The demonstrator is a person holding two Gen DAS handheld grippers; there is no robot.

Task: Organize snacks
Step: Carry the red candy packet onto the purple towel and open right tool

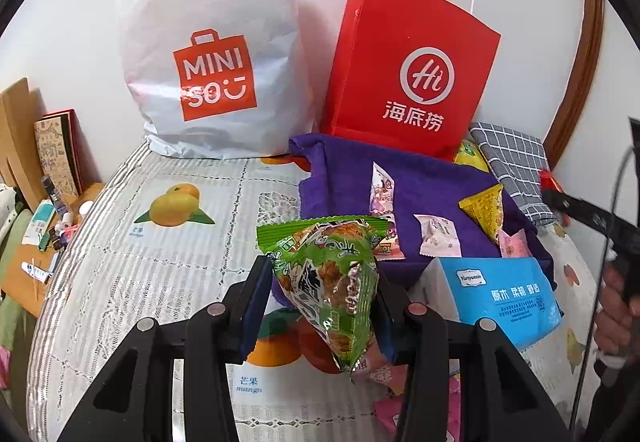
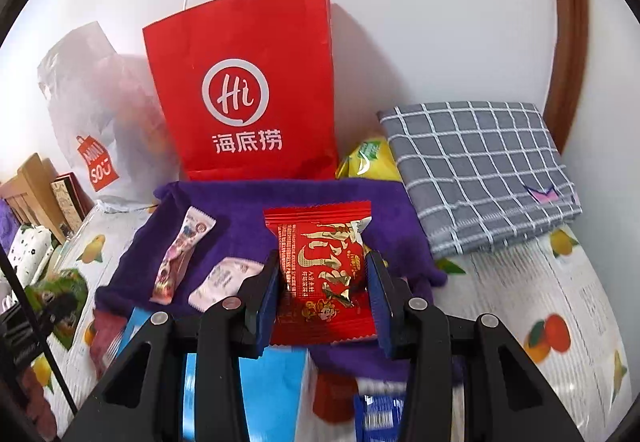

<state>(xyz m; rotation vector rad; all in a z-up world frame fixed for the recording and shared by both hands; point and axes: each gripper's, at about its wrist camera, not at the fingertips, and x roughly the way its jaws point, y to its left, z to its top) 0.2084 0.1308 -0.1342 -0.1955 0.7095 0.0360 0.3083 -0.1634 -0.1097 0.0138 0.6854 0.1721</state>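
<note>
We are holding 2 snacks up off the table, our left gripper (image 1: 324, 282) clamping the green packet (image 1: 328, 282) and our right gripper (image 2: 322, 286) clamping the red packet (image 2: 320, 270) above the purple towel (image 2: 248, 217), presumably to sort them.

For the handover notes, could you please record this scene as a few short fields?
left tool: shut on green snack packet
right tool: shut on red snack packet
purple towel: holds several small wrapped snacks
behind towel: red paper bag, white plastic bag
right of towel: folded checked cloth
</note>
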